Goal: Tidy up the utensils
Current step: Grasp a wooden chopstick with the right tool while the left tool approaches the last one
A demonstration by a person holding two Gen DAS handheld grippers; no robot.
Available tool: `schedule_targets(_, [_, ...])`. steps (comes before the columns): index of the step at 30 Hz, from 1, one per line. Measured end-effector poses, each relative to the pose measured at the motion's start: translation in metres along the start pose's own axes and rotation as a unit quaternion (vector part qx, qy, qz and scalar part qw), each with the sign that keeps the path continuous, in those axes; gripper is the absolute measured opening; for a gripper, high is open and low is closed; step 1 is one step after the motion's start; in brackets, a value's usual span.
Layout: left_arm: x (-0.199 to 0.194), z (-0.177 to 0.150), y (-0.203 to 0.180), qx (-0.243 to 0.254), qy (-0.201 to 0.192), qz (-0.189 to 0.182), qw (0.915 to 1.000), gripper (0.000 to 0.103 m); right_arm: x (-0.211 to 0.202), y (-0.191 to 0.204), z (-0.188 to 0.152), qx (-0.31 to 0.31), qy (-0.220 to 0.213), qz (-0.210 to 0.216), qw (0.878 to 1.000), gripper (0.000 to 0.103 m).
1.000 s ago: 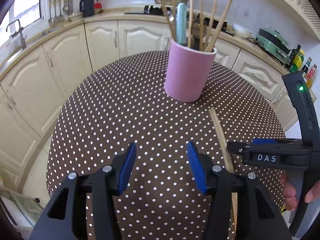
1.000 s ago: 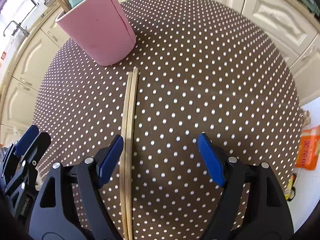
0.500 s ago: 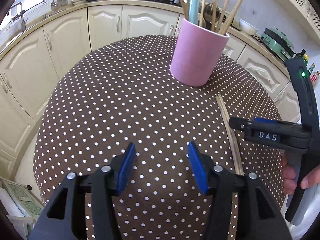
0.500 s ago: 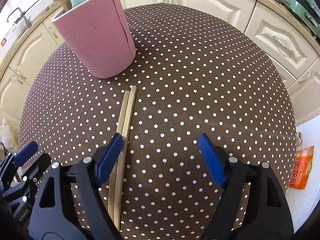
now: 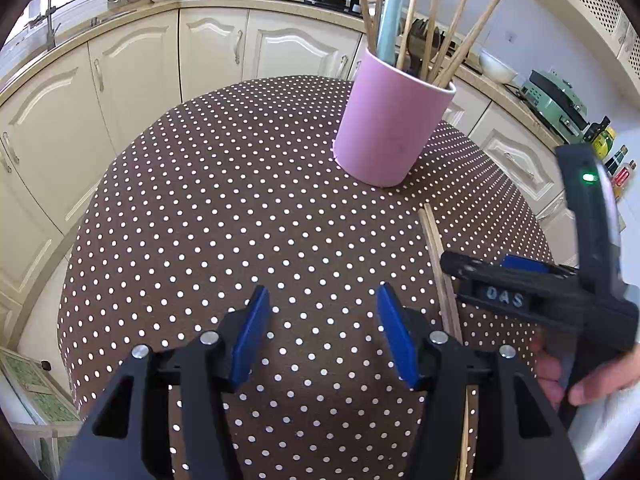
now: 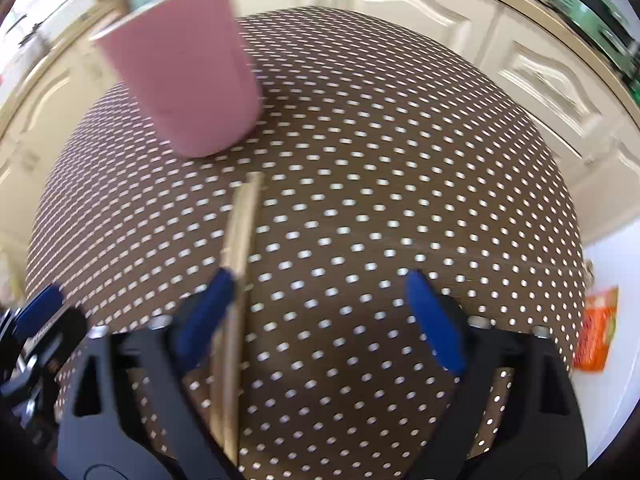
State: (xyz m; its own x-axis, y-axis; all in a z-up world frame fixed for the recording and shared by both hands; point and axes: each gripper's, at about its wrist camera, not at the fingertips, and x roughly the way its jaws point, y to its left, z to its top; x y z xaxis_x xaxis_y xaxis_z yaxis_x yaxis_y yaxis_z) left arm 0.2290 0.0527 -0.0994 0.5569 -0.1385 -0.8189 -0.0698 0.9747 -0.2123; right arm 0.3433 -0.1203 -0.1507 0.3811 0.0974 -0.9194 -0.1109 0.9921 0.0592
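A pink cup (image 5: 394, 132) (image 6: 188, 84) holding several wooden chopsticks and a teal-handled utensil (image 5: 386, 24) stands on the round dotted table (image 5: 208, 216). Two loose chopsticks (image 5: 434, 236) (image 6: 242, 232) lie side by side on the cloth in front of the cup. My right gripper (image 6: 320, 312) hangs low over them with its jaws opening; the chopsticks run just inside its left pad, untouched. In the left wrist view the right gripper (image 5: 476, 264) sits at the right, held by a hand (image 5: 580, 384). My left gripper (image 5: 322, 336) is open over bare cloth.
Cream cabinets (image 5: 120, 92) ring the table, with a worktop carrying a green appliance (image 5: 556, 100) and bottles (image 5: 616, 160). An orange packet (image 6: 596, 328) lies on the floor past the table's right edge. My left gripper (image 6: 40, 320) shows at the lower left of the right wrist view.
The right gripper's jaws have spread wider and its view, now blurred by motion, has slid back along the chopsticks. The left gripper has barely moved.
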Motion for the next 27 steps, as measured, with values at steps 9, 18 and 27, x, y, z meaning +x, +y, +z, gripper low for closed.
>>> schedule_targets(9, [-0.012,-0.009,0.002,-0.002,-0.001,0.006,1.0,0.057,-0.002,0.014,0.005,-0.034,0.04,-0.006,0.999,0.097])
schedule_targets(18, [-0.015,-0.011,0.006,-0.013,0.0,0.013,0.9998,0.058,0.009,0.018,0.004,-0.055,0.052,-0.013,0.997,0.096])
schedule_targets(27, [-0.006,-0.009,-0.015,0.014,0.013,0.005,0.9998,0.058,-0.019,0.002,-0.021,-0.101,0.024,0.04,0.994,0.017])
